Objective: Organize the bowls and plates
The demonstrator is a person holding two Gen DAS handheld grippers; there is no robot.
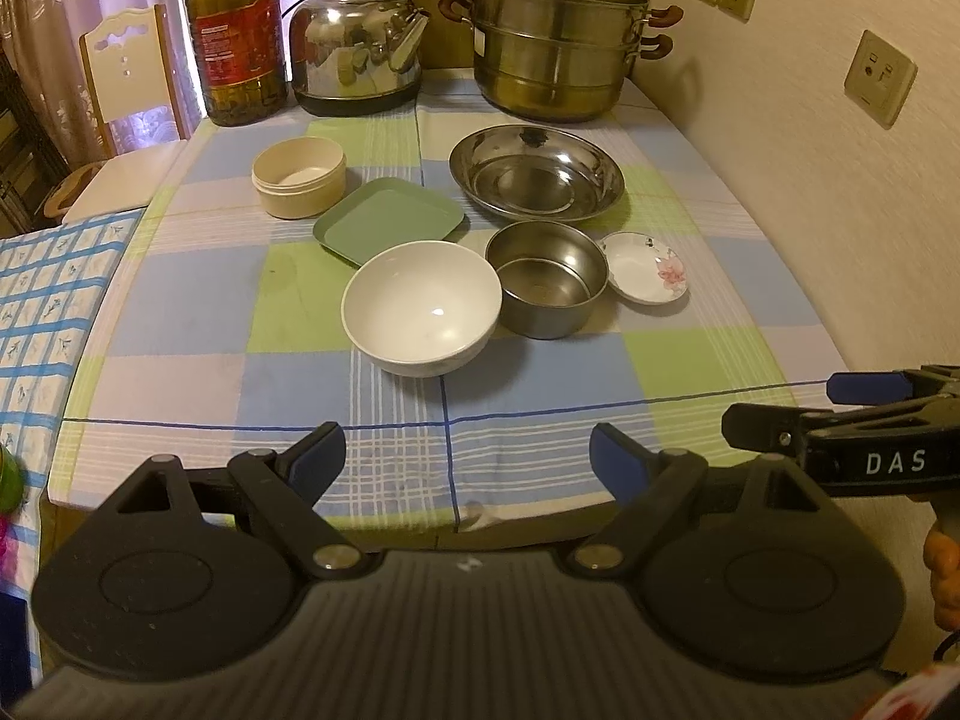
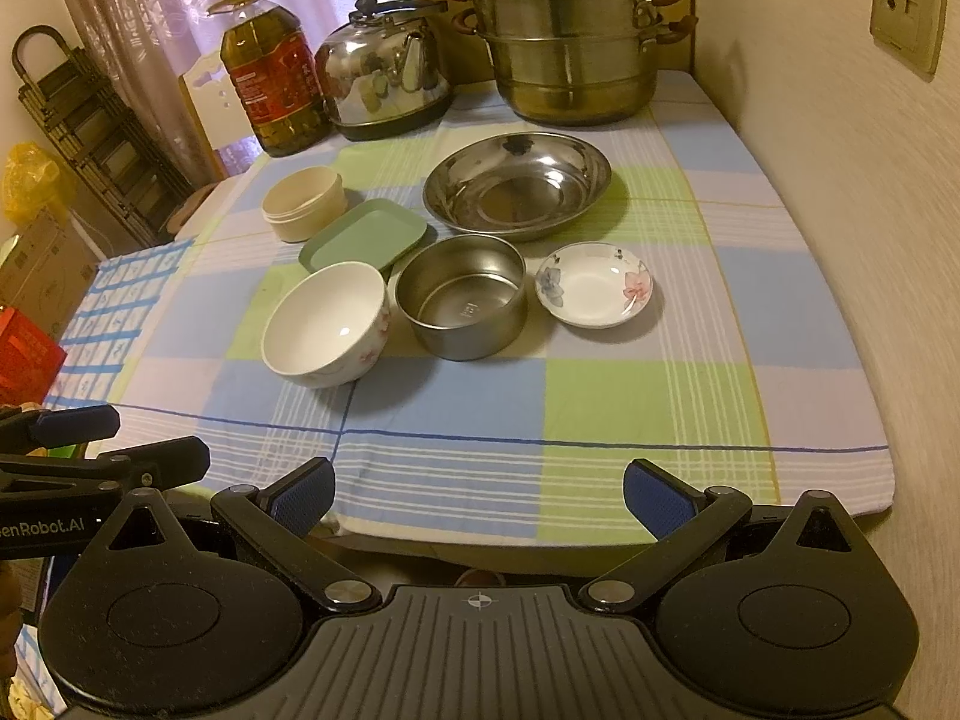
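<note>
Mid-frame on the checked tablecloth [image 2: 600, 408]: white ceramic bowl [image 2: 324, 330], heavy, slick, fragile; pinch its rim. Your left gripper [image 1: 468, 456] & right gripper [image 2: 480, 495] are spread, empty.

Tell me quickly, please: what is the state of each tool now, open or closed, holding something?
Left tool: open, holding nothing, near the table edge.
Right tool: open, holding nothing, near the table edge.

Checked tablecloth [image 2: 600, 396] ahead of fingers; cream wall [image 2: 840, 150] with sockets [image 2: 906, 12] right, curtained window [image 1: 78, 30], chair [image 1: 126, 72] left.
</note>
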